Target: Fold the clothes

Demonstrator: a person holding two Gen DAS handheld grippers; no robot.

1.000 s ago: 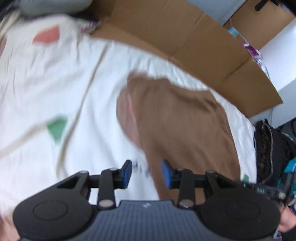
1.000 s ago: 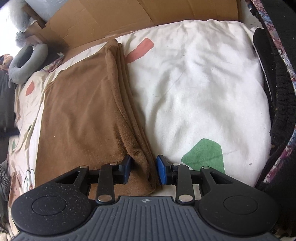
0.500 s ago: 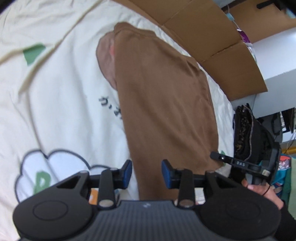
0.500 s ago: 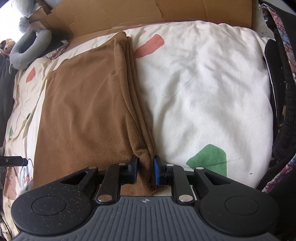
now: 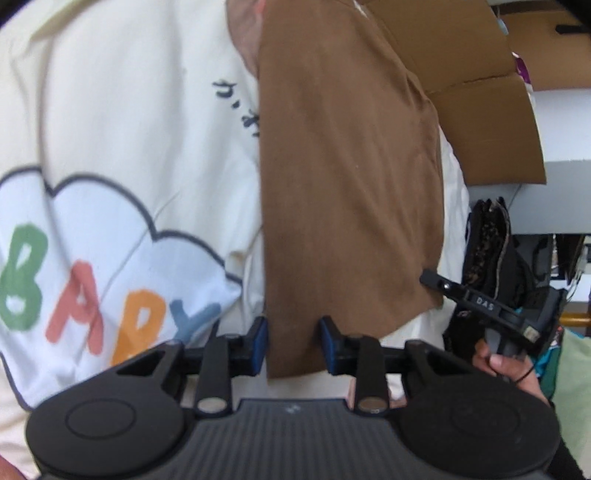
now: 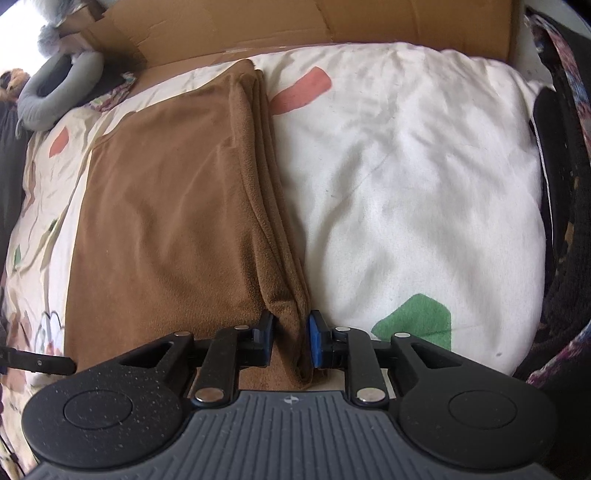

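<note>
A brown garment [image 5: 351, 166], folded into a long strip, lies flat on a cream printed duvet [image 5: 129, 110]. My left gripper [image 5: 293, 343] hangs over its near left corner. The jaws are closing with that corner between them, and the pads do not press on it. The other gripper's black finger [image 5: 480, 302] and the hand holding it [image 5: 498, 362] show at the strip's right corner. In the right wrist view, my right gripper [image 6: 291, 343] has the garment's [image 6: 166, 221] thick layered edge bunched between its pads. Those jaws are opening slightly.
Flattened cardboard [image 5: 480, 110] lines the far side of the bed [image 6: 258, 26]. A grey neck pillow [image 6: 55, 96] sits at the far left. Dark patterned clothes [image 6: 565, 221] are heaped along the right edge, beside a white surface [image 5: 554, 192].
My left gripper has come down and swung toward the garment's near corner, which now sits between its jaws. The right gripper stayed put, pinched the folded edge, then eased a little.
</note>
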